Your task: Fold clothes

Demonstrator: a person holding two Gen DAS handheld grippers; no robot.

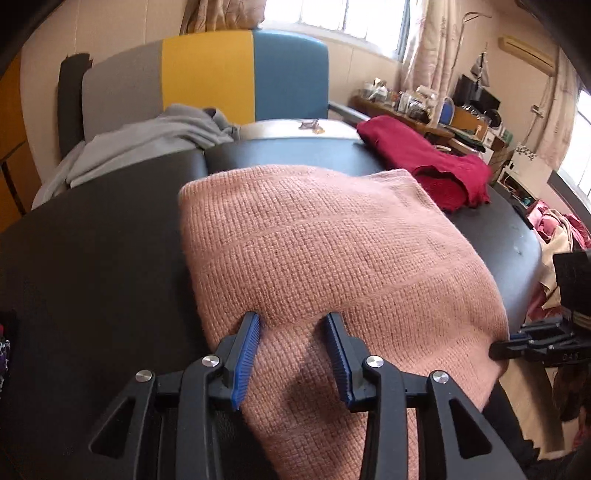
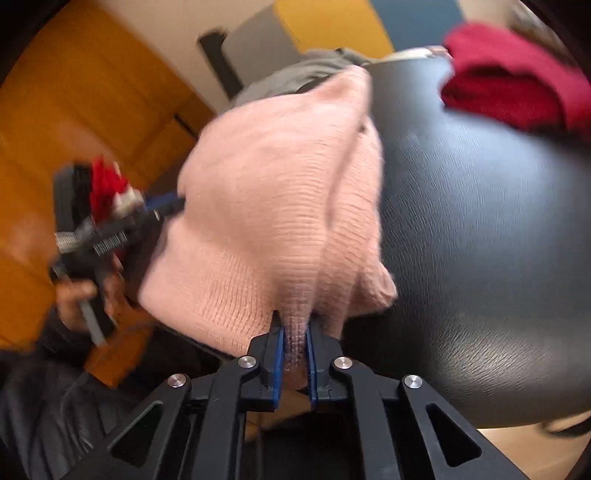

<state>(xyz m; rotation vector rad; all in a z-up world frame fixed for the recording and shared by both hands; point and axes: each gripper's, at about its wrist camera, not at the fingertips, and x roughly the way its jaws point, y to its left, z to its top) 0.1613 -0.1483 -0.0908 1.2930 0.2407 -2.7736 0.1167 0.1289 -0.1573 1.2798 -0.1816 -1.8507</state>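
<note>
Left wrist view, bottom centre: left gripper [image 1: 291,319], jaws apart, blue pads [image 1: 246,363] resting down on the pink knit garment [image 1: 332,251], one finger near its left edge, the other further in. Fabric lies between the fingers but is not pinched; nothing is held.

The pink knit garment fills the middle of the frame, folded, lying on the black padded table [image 1: 92,258], with its near end hanging over the front edge. At the right edge, lower part of the frame, the right gripper [image 1: 517,341] meets the garment's right edge.

Right wrist view, bottom centre: right gripper [image 2: 295,338], jaws nearly together, clamped on a pinched ridge of the pink knit garment [image 2: 266,192]; the fabric rises in a fold from the pads. The frame is motion-blurred. Left middle: the left gripper [image 2: 166,205] at the garment's far side, with a hand [image 2: 77,295] behind it, blurred.

Further back on the table, upper right in both views: red garment [image 1: 428,162], loosely bunched, apart from the pink one. Upper left in the left wrist view: grey garment [image 1: 147,147], crumpled at the far table edge. Behind it, a grey, yellow and blue panel [image 1: 207,77]. Far right: cluttered shelf [image 1: 424,107], curtains [image 1: 428,48], window [image 1: 332,14].
</note>
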